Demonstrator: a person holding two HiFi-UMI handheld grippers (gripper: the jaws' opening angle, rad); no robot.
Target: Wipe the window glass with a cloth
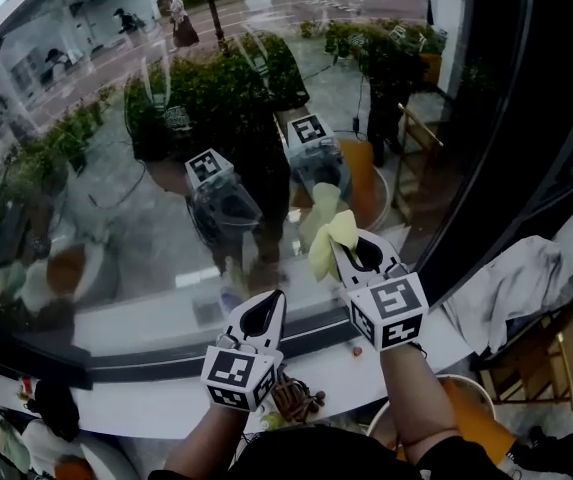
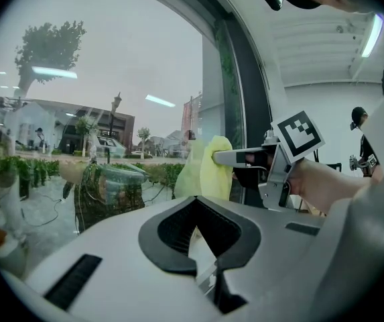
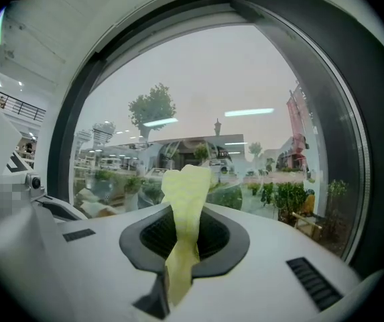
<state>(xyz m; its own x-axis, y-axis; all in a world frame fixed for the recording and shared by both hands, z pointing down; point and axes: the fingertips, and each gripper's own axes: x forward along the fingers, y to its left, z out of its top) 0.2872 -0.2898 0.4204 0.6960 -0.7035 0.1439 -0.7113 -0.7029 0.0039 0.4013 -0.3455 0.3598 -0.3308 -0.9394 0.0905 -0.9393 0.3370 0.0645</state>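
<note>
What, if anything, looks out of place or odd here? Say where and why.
Nothing looks damaged or spilled. The right gripper pinches the yellow cloth at the window glass; the left gripper is shut, empty. Only small clutter lies on the white sill.

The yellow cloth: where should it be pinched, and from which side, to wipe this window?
By its bunched tail, from the room side, as the right gripper does. Its fingers close on the narrow end, so the wide, floppy end of the yellow cloth sticks out ahead toward the window glass.
</note>
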